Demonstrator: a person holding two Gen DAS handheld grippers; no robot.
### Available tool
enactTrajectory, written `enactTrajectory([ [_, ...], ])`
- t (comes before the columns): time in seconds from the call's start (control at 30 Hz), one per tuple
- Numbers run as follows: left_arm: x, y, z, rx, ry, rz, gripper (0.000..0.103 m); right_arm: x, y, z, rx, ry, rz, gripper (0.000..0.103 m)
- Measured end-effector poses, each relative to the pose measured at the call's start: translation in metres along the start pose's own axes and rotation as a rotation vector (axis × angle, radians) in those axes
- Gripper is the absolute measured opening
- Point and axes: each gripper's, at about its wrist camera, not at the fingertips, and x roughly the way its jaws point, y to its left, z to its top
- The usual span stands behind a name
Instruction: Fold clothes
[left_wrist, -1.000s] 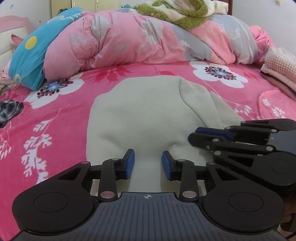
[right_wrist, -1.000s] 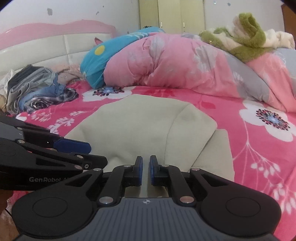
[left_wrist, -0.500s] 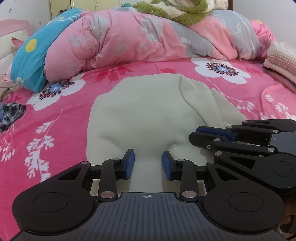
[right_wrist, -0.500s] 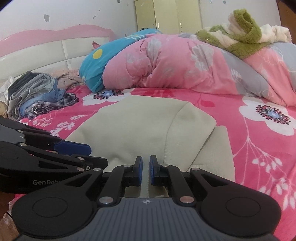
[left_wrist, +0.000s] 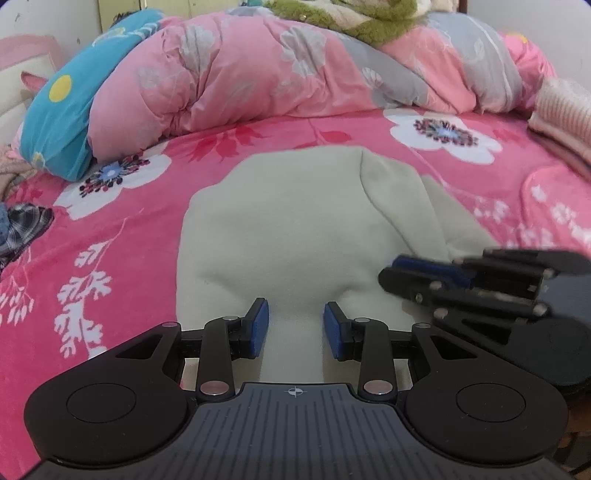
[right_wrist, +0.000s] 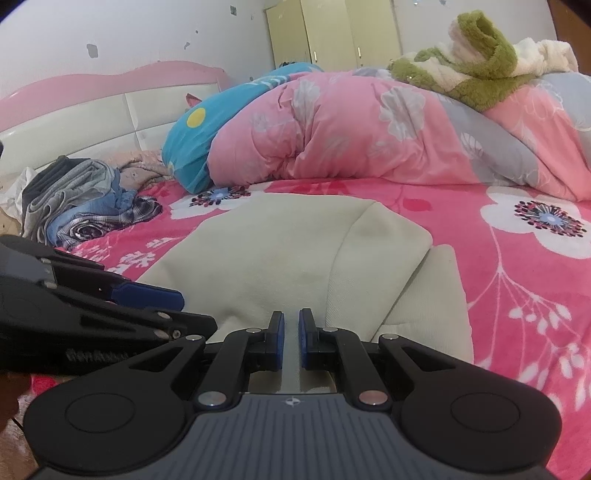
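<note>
A cream garment (left_wrist: 295, 221) lies spread on the pink floral bedsheet (left_wrist: 110, 258), one side folded over along a crease. My left gripper (left_wrist: 295, 314) sits at its near edge, blue pads pinching a thick bunch of the cream fabric, which puckers on both sides of the grip. Just to its right, my right gripper (left_wrist: 399, 269) holds the same near edge. In the right wrist view the garment (right_wrist: 277, 251) runs up between the right gripper (right_wrist: 291, 325), whose pads are nearly together on a thin layer. The left gripper (right_wrist: 192, 310) shows at that view's left.
A rolled pink floral quilt (left_wrist: 258, 74) and a blue pillow (left_wrist: 51, 122) lie across the far side of the bed. A pile of loose clothes (right_wrist: 74, 206) sits by the white headboard (right_wrist: 110, 110). A folded knit item (left_wrist: 565, 107) lies at the right edge.
Both grippers keep the same grip at the garment's near edge. The right wrist view has tipped up slightly, showing more wall and wardrobe. The garment has hardly shifted.
</note>
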Motion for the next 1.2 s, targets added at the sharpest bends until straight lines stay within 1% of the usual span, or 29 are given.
enactTrajectory([
  [0.07, -0.006, 0.005, 0.005, -0.009, -0.041, -0.005, 0.033, 0.000, -0.002, 0.000, 0.005, -0.002, 0.007, 0.008],
  [0.17, -0.003, 0.016, 0.016, -0.031, -0.084, 0.004, 0.033, -0.001, -0.003, -0.001, 0.014, -0.004, 0.016, 0.008],
  [0.23, 0.005, 0.025, 0.024, -0.055, -0.102, -0.002, 0.033, -0.001, -0.003, -0.001, 0.020, -0.005, 0.021, 0.008],
  [0.33, 0.027, 0.036, 0.026, -0.098, -0.111, -0.027, 0.032, 0.000, -0.004, -0.001, 0.026, -0.009, 0.025, 0.008],
  [0.4, 0.038, 0.035, 0.020, -0.061, -0.125, -0.031, 0.032, 0.000, -0.004, -0.001, 0.029, -0.010, 0.028, 0.008],
  [0.5, 0.037, 0.031, 0.017, 0.009, -0.140, -0.021, 0.031, 0.000, -0.004, -0.001, 0.031, -0.010, 0.031, 0.008],
  [0.6, 0.031, 0.043, 0.027, -0.033, -0.139, -0.068, 0.032, 0.000, -0.005, -0.001, 0.034, -0.014, 0.035, 0.008],
  [0.67, 0.030, 0.048, 0.036, -0.045, -0.168, -0.068, 0.032, 0.000, -0.006, -0.002, 0.040, -0.017, 0.040, 0.008],
  [0.73, 0.041, 0.051, 0.043, -0.044, -0.147, -0.062, 0.032, 0.000, -0.007, -0.003, 0.045, -0.019, 0.044, 0.008],
  [0.77, 0.054, 0.052, 0.043, -0.050, -0.099, -0.066, 0.032, 0.000, -0.007, -0.003, 0.047, -0.020, 0.046, 0.008],
  [0.8, 0.064, 0.053, 0.041, -0.053, -0.072, -0.070, 0.032, 0.000, -0.007, -0.003, 0.049, -0.020, 0.048, 0.008],
  [0.93, 0.066, 0.062, 0.042, -0.088, -0.063, -0.106, 0.032, 0.001, -0.007, -0.002, 0.052, -0.019, 0.052, 0.008],
  [1.0, 0.059, 0.066, 0.049, -0.097, -0.104, -0.119, 0.032, 0.001, -0.007, -0.002, 0.054, -0.022, 0.055, 0.008],
  [1.1, 0.060, 0.056, 0.068, -0.055, -0.133, -0.138, 0.031, 0.000, -0.008, -0.003, 0.058, -0.025, 0.060, 0.008],
  [1.13, 0.066, 0.051, 0.073, -0.042, -0.114, -0.145, 0.032, 0.000, -0.009, -0.003, 0.060, -0.026, 0.062, 0.008],
  [1.2, 0.089, 0.041, 0.077, -0.023, -0.035, -0.127, 0.032, 0.000, -0.009, -0.003, 0.062, -0.026, 0.064, 0.008],
])
